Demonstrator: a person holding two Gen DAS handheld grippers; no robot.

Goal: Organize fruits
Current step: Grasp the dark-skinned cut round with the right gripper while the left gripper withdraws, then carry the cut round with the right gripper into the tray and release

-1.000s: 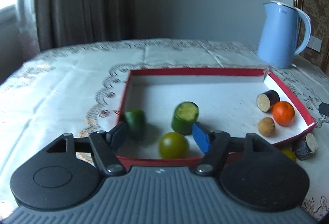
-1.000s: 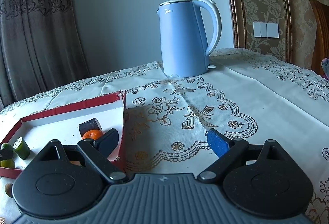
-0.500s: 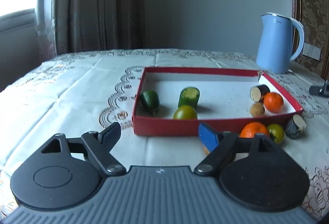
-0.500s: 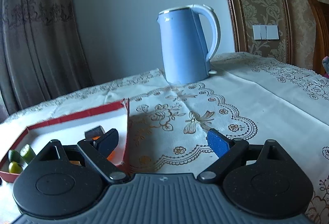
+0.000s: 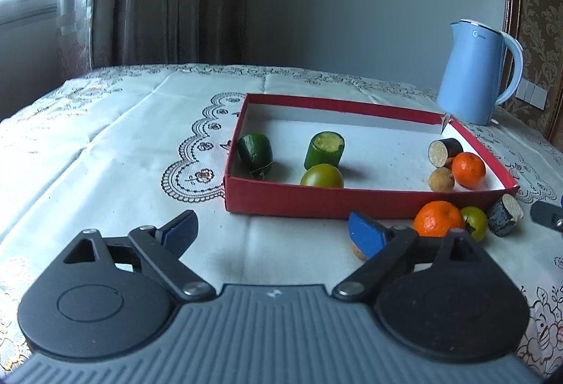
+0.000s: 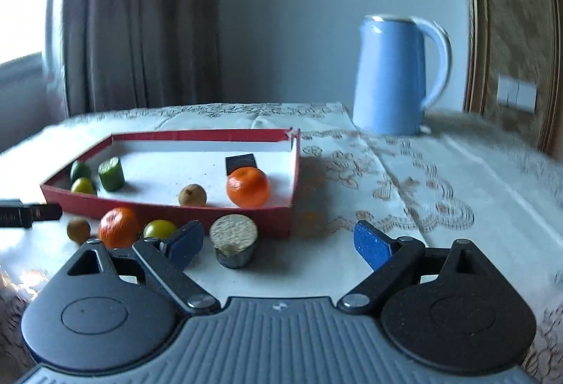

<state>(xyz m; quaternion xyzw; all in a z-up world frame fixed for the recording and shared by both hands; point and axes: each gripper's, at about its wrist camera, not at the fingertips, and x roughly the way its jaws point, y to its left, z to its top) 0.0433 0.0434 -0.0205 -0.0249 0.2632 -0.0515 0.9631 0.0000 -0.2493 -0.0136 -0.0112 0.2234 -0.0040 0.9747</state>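
Left hand-held gripper (image 5: 271, 231), jaws just widened and empty, hovers before red box (image 5: 316, 201); right hand-held gripper (image 6: 279, 243), jaws apart, has eggplant piece (image 6: 234, 245) on counter (image 6: 316, 264) between them, untouched, beside box front.

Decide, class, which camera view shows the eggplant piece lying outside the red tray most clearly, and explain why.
The right wrist view: the eggplant piece lies near and unobstructed between the open fingers of the right gripper, its pale cut face up. In the left wrist view the same piece is small, near the right edge, beside the red tray.
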